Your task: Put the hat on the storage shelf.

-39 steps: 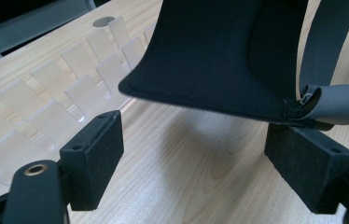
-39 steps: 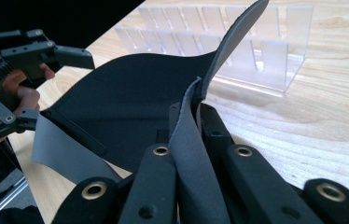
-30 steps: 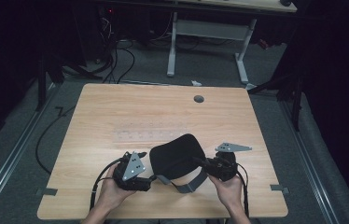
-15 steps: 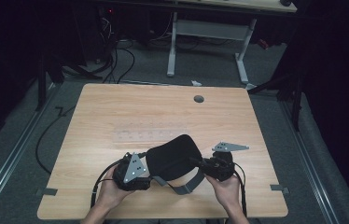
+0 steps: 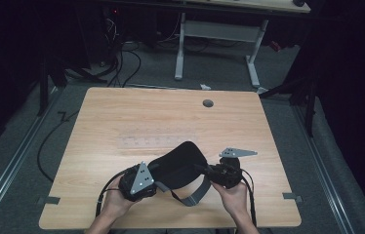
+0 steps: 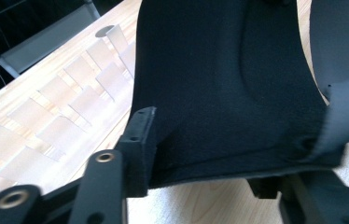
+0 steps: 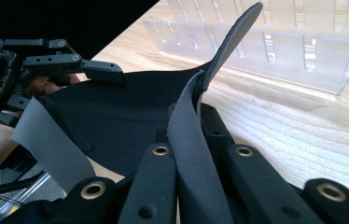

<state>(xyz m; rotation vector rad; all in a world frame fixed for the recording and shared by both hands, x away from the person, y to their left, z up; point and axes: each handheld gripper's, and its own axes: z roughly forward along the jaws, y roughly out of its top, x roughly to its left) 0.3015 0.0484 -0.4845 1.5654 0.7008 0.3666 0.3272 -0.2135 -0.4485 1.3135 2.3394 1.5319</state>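
A black padded fabric piece with a grey strap hangs just above the table between both hands. My right gripper is shut on its edge; in the right gripper view the jaws pinch the grey-backed rim. My left gripper has just been closing. In the left gripper view the pad's lower edge lies between the jaws, and one fingertip touches it while a gap remains.
A clear slotted plastic rack lies flat on the wooden table just beyond the pad. A round cable hole sits near the far edge. Desk legs and cables stand on the floor behind.
The pad's left end has swung down towards the left gripper and now lies between its jaws, which stand narrower. Both hands have kept their places.
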